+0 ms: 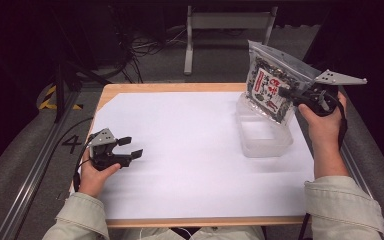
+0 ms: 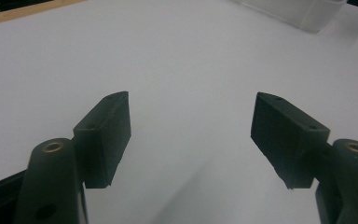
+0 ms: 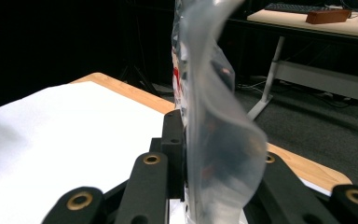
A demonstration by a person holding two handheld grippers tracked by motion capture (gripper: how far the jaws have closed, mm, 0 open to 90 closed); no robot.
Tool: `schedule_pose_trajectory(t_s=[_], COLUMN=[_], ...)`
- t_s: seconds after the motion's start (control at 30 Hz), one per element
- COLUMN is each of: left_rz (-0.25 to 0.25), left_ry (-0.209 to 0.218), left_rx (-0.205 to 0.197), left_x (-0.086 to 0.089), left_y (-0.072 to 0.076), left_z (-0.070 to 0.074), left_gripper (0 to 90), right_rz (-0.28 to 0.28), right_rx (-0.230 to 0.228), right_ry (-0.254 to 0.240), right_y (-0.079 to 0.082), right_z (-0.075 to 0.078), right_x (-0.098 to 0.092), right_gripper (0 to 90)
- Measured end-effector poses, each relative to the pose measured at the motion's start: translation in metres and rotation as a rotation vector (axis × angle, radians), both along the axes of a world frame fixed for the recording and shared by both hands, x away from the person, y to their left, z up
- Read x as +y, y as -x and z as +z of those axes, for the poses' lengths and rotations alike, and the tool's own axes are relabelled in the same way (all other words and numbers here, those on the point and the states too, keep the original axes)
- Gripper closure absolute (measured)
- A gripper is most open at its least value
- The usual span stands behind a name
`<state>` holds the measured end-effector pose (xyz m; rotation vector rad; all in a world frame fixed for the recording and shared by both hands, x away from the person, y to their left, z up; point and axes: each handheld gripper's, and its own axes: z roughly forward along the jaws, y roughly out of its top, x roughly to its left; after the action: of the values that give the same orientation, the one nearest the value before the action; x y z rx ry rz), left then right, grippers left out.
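A wooden-edged table (image 1: 130,88) under a white sheet stands on grey carpet floor (image 1: 220,60) — dark room behind. Beyond it, a white metal desk frame (image 1: 189,40), tangled black cables (image 1: 145,47), and yellow-black floor tape (image 1: 47,97).

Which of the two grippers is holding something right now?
The right gripper, shut on the clear bag above the plastic tub. The left gripper is open over the white sheet.
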<state>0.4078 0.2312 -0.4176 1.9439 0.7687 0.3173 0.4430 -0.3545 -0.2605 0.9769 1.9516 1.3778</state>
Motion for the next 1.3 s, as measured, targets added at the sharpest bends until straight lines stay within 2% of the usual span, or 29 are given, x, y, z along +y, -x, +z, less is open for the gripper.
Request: schedule_pose_trajectory(t_s=[0.43,0.63,1.03,1.3], left_rz=[-0.002,0.001,-0.002,-0.003], left_ry=[0.000,0.000,0.003,0.002], left_rx=[0.002,0.002,0.014,0.009], left_x=[0.000,0.001,0.000,0.001], left_y=[0.000,0.000,0.000,0.000], left_z=[0.000,0.000,0.000,0.000], left_gripper=[29.5,29.5,29.3,29.3], right_rz=[-0.013,-0.001,0.002,0.013], right_rx=[-0.020,0.009,0.053,0.046], right_ry=[0.021,0.051,0.023,0.023], right_y=[0.005,0.003,0.000,-0.001], right_z=[-0.001,-0.012,-0.034,-0.043], right_x=[-0.004,0.002,-0.003,-0.002], right_gripper=[75.9,75.9,75.9,75.9])
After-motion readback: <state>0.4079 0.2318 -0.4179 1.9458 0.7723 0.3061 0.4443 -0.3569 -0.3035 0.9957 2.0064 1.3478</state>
